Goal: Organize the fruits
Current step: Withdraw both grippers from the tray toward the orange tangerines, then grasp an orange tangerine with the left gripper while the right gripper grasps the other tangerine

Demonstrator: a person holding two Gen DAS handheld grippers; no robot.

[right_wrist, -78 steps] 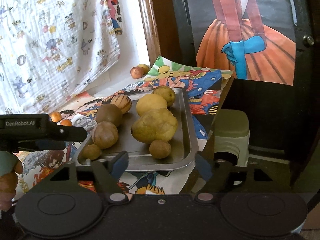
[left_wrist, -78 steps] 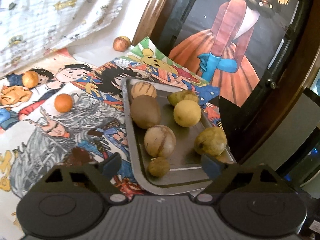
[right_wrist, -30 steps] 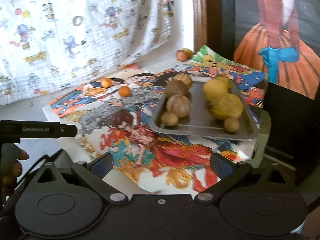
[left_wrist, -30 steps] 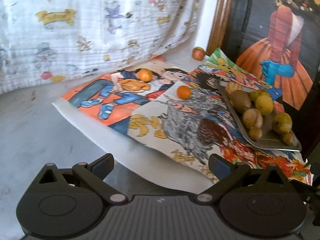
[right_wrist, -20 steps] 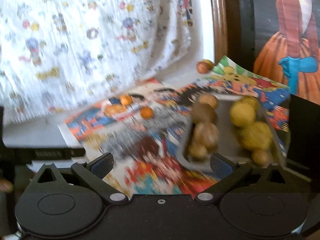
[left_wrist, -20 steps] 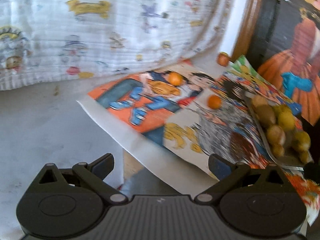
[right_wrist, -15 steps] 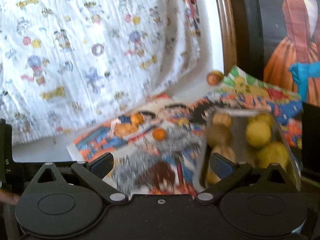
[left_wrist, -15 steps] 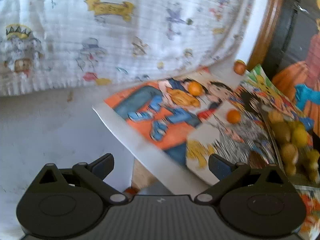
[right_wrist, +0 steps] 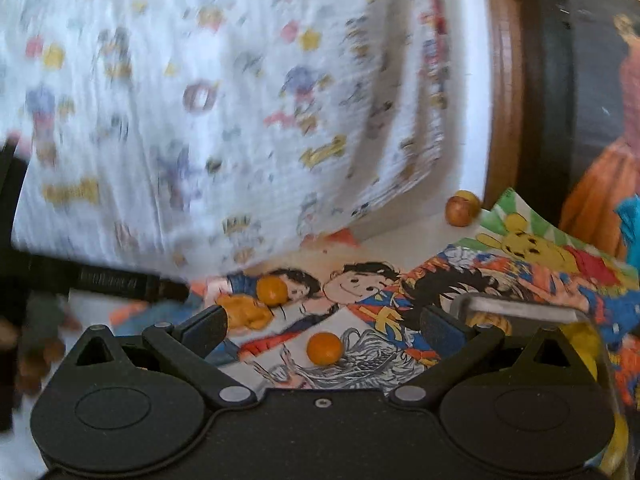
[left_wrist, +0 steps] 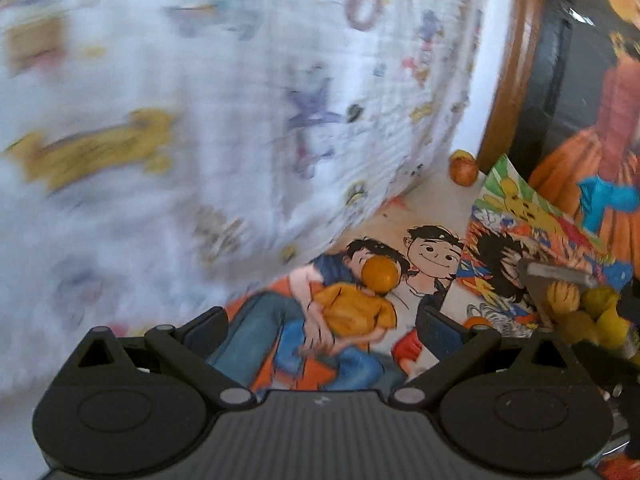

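Note:
Two small orange fruits lie loose on cartoon posters. The farther orange (left_wrist: 381, 273) (right_wrist: 272, 290) sits just ahead of my open left gripper (left_wrist: 322, 326), centred between its fingers but apart from them. The nearer orange (right_wrist: 324, 348) (left_wrist: 476, 322) lies close in front of my open right gripper (right_wrist: 324, 330), inside the span of its fingers. A grey metal tray (left_wrist: 556, 274) (right_wrist: 516, 307) with several yellow and brown fruits (left_wrist: 600, 308) stands to the right. A reddish fruit (left_wrist: 463, 168) (right_wrist: 461, 208) rests far back by the wooden frame.
A white printed cloth (right_wrist: 224, 112) hangs behind and left of the posters. A wooden frame (left_wrist: 508, 80) and a dark panel with a painted orange dress (left_wrist: 600, 152) stand at the back right. A hand (right_wrist: 36, 336) holding the left gripper's body shows at left.
Both grippers have swung left away from the tray and come in low toward the two oranges, which now look much larger. Both stay open.

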